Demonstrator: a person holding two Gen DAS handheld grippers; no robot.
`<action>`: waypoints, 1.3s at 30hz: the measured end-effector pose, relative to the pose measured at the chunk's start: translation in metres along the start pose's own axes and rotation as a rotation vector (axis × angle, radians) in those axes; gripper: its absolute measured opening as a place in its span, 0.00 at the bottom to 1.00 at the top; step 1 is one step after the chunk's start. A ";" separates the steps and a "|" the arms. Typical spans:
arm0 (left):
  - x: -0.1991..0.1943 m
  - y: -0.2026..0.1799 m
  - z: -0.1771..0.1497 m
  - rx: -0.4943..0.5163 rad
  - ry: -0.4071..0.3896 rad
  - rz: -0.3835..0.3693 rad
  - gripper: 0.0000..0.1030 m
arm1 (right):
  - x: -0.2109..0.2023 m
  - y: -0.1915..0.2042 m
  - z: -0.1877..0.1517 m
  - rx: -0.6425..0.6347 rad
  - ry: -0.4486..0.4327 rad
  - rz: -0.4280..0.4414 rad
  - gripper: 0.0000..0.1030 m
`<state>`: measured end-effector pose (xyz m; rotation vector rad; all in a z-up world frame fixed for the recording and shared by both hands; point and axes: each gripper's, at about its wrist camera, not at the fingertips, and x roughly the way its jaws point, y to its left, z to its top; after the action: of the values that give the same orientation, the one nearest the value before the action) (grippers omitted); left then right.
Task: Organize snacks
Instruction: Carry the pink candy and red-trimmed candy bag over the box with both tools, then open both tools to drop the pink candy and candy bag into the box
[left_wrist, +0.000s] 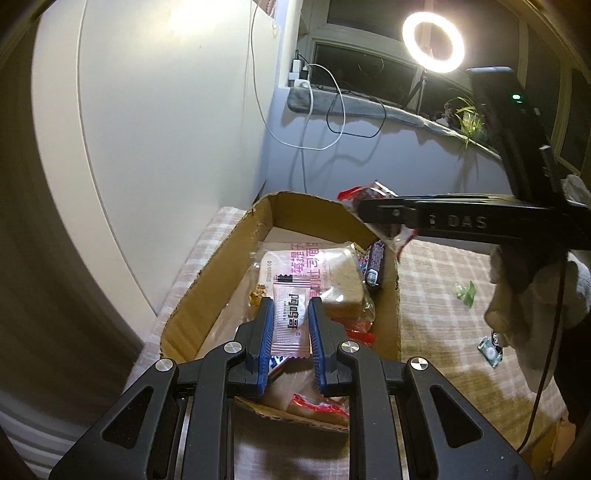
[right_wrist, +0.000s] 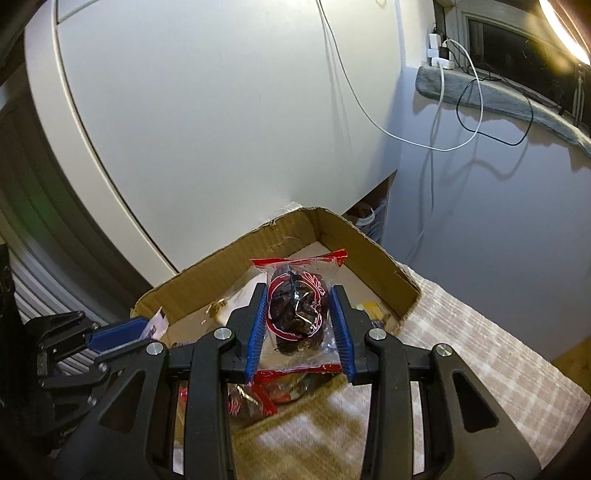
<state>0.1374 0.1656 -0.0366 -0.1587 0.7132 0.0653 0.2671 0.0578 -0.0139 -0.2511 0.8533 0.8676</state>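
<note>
Your left claw (left_wrist: 291, 325) is clamped on a slim pale-pink plastic sachet with dark print (left_wrist: 290, 325), held above the near end of the shallow brown cardboard box (left_wrist: 192, 306). The blue pads grip only its long edges, so the thin film may slide out or buckle if you tilt or shake it. The sachet lies lengthwise between the fingers, its far end projecting beyond the fingertips over the box's contents.

Your right claw (right_wrist: 298, 314) is clamped on a clear red-trimmed packet of dark dried fruit (right_wrist: 297, 310), held over the near right side of the box. The lumpy contents are squeezed from both sides, and a harder squeeze could split the film. The packet's red sealed ends stick out past and behind the pads.

Both claws hang over the same box, the right one crossing above its far right wall in the left view, so they may collide if you lower them together.

Inside the box, beyond the sachet, lies a clear-wrapped sliced bread pack with pink lettering (left_wrist: 314, 273). A snack dropped on it may slide off.

Right of the box, on the checked cloth of the bench (left_wrist: 443, 314), small green scraps (left_wrist: 466, 291) lie well apart.
</note>
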 end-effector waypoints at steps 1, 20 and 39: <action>0.001 0.000 0.000 0.002 0.000 0.001 0.17 | 0.004 0.000 0.002 0.000 0.004 0.001 0.34; 0.017 0.006 0.004 0.000 0.022 0.006 0.17 | 0.043 -0.009 0.015 0.002 0.055 -0.002 0.34; 0.013 0.001 0.006 0.011 -0.006 0.023 0.39 | 0.032 -0.014 0.016 0.022 0.024 -0.035 0.73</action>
<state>0.1507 0.1677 -0.0405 -0.1393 0.7096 0.0840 0.2973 0.0751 -0.0289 -0.2572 0.8782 0.8231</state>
